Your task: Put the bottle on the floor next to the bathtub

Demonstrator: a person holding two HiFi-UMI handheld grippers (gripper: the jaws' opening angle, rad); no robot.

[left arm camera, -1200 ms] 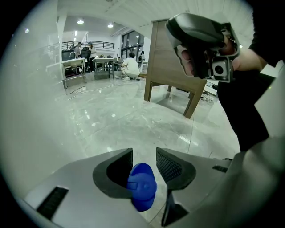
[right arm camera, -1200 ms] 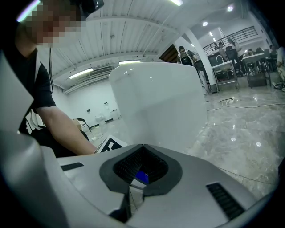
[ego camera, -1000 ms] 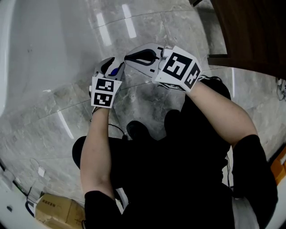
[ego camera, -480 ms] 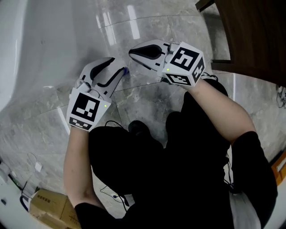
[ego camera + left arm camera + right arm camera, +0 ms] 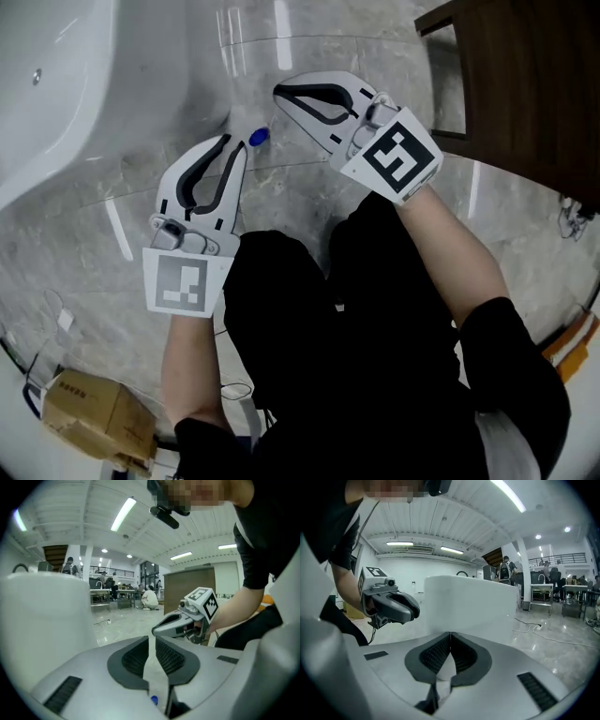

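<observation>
- While my left gripper [image 5: 234, 145] hangs over the marble floor [image 5: 309, 202], its jaws are closing to a narrow slit, with nothing between them.
- The bottle [image 5: 255, 137], clear with a blue cap, is on the floor just past that gripper's tips, close beside the foot of the white bathtub [image 5: 84, 84].
- I cannot tell whether it stands upright.
- My right gripper [image 5: 279, 94] has its jaws together and empty, near the bottle.

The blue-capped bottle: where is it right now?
In the head view, the bottle is on the grey floor, upper left of centre, right beside the white bathtub.
</observation>
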